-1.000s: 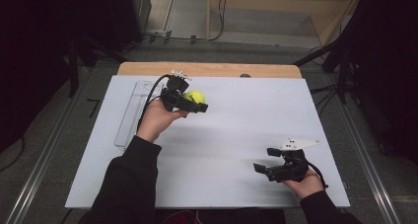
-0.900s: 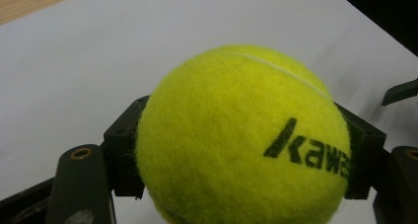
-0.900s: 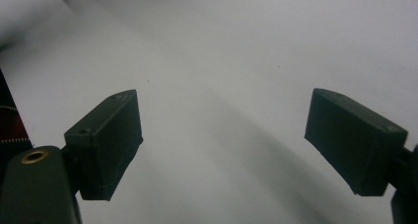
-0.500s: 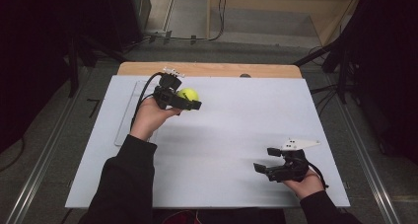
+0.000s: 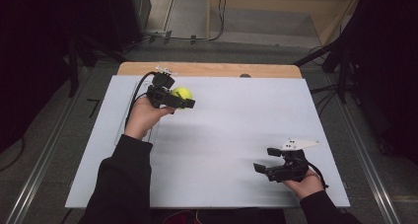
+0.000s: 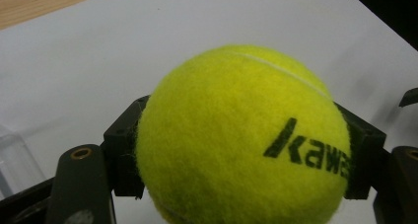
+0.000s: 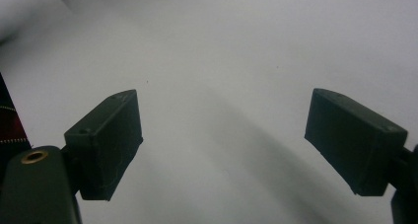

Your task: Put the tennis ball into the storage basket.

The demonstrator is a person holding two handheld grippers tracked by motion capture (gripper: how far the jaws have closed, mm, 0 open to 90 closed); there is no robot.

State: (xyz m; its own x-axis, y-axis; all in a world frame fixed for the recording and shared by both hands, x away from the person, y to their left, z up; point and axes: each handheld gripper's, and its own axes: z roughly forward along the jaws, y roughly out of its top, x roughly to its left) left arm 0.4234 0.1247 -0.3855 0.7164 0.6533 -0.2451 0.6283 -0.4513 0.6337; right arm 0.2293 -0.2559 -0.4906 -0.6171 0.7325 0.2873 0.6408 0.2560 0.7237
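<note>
A yellow-green tennis ball [image 5: 181,93] with black lettering sits clamped between the jaws of my left gripper [image 5: 183,101], held above the back left part of the white table [image 5: 236,115]. Up close in the left gripper view the tennis ball [image 6: 241,140] is pinched between both black pads, with my left gripper [image 6: 244,157] shut on it. My right gripper [image 5: 263,160] rests low near the front right of the table. In the right gripper view, my right gripper [image 7: 224,140] is wide open with only bare white surface between its pads.
A clear plastic container [image 5: 129,116] lies on the table at the left, partly under the left forearm. A wooden strip [image 5: 207,69] runs along the table's far edge. Dark stands and cables surround the table on the floor.
The left hand has carried the tennis ball a little to the left and toward the back of the table. The right gripper has stayed where it was, open.
</note>
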